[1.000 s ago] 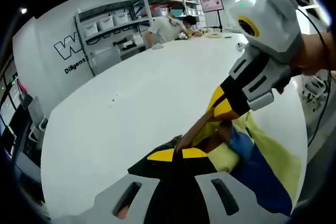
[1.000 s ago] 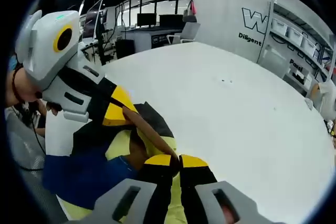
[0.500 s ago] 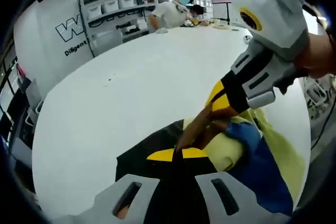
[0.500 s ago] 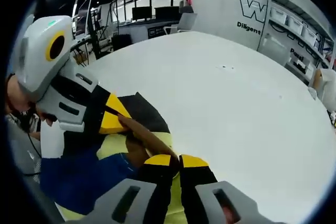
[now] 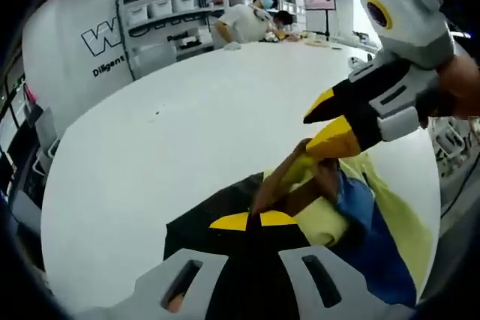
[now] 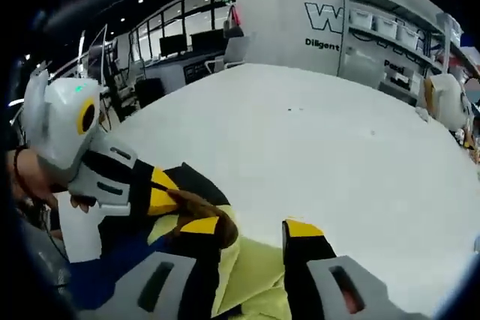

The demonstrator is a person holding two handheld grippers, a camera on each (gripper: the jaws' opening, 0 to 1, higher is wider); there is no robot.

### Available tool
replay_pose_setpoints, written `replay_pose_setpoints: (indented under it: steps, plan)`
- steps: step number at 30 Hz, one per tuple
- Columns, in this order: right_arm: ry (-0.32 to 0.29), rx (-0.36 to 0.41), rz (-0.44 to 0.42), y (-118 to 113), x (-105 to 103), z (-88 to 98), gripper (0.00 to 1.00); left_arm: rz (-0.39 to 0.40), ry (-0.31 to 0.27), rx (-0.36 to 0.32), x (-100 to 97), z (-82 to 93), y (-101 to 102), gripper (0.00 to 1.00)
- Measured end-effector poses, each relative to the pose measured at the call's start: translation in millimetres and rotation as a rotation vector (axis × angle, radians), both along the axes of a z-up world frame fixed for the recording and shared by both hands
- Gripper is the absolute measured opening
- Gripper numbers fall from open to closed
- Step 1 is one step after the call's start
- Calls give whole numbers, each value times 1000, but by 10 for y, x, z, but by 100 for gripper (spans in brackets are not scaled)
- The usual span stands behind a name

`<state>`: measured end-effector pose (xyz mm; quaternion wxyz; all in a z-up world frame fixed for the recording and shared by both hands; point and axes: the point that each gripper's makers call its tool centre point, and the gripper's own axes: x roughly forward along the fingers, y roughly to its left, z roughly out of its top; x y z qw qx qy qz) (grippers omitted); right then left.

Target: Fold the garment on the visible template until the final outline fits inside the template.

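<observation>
L gripper (image 5: 251, 220) jaws clenched on the garment's (image 5: 390, 219) brown edge; R gripper (image 6: 252, 227) jaws spread apart, released. Soft yellow-and-blue garment lies bunched over a flat black template (image 5: 202, 219) near the edge of a smooth white table (image 5: 187, 125). Shelves w/ bins (image 5: 161, 24) line the white wall.
</observation>
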<state>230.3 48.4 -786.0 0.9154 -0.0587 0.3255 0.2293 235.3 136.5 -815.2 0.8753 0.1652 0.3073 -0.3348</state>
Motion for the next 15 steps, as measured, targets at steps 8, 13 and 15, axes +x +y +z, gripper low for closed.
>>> replay_pose_setpoints:
  steps: [8, 13, 15]
  plan:
    - [-15, 31, -20, 98, -187, 119, 30, 7, 7, -6, 18, -19, -6, 5]
    - [-11, 58, -1, 276, -277, 148, 29, 7, 8, -8, 17, -21, -9, 5]
    - [-6, 57, 20, 376, -303, 117, 28, 9, 10, -9, 16, -20, -7, 5]
